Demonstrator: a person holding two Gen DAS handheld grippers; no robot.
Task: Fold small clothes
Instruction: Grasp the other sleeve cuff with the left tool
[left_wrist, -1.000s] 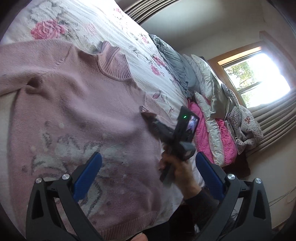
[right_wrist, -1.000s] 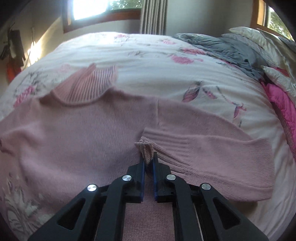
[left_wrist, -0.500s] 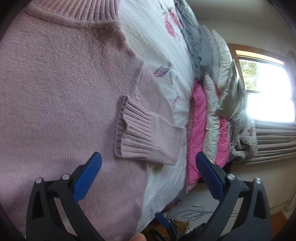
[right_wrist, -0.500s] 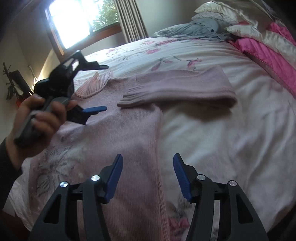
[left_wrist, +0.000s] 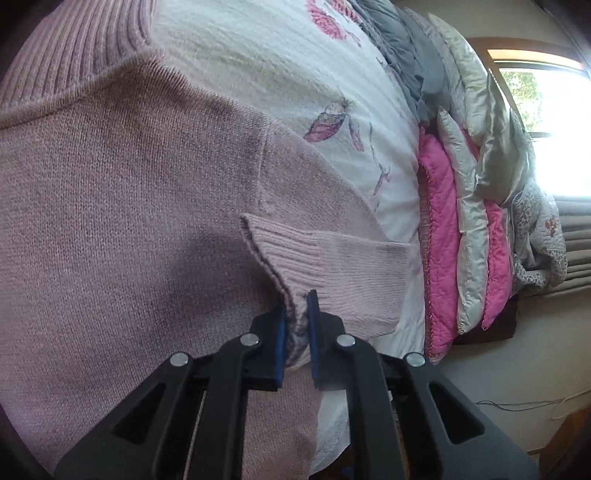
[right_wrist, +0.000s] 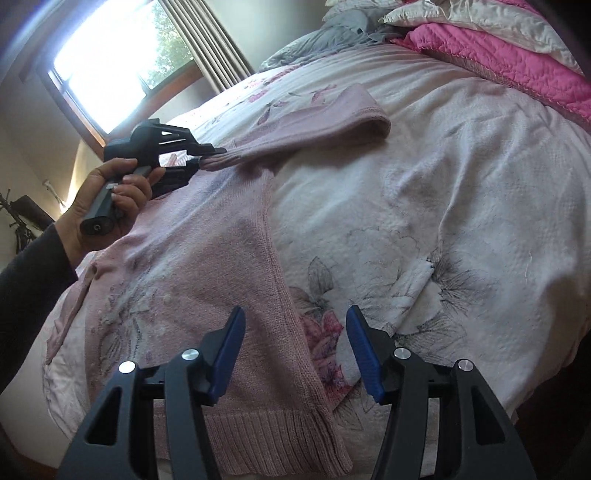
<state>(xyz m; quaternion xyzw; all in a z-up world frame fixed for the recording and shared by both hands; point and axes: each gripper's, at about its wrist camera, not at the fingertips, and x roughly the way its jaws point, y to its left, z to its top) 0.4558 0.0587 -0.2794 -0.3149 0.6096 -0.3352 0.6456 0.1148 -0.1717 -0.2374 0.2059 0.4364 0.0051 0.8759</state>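
Left claw (left_wrist: 296, 325) pinching the cuff (left_wrist: 284, 254) over my sweater (left_wrist: 110, 221) | right claw (right_wrist: 295, 354) gaping wide, hovering above the hem | sweater lying flat on the bed (right_wrist: 443, 184)

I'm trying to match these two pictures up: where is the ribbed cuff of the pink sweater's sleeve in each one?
Left wrist view: the ribbed cuff sits just below centre, pinched in the left gripper.
Right wrist view: the same cuff is upper left, in the gripper held by a hand.
Shared landmark: the bright pink quilt at the edge of the bed.
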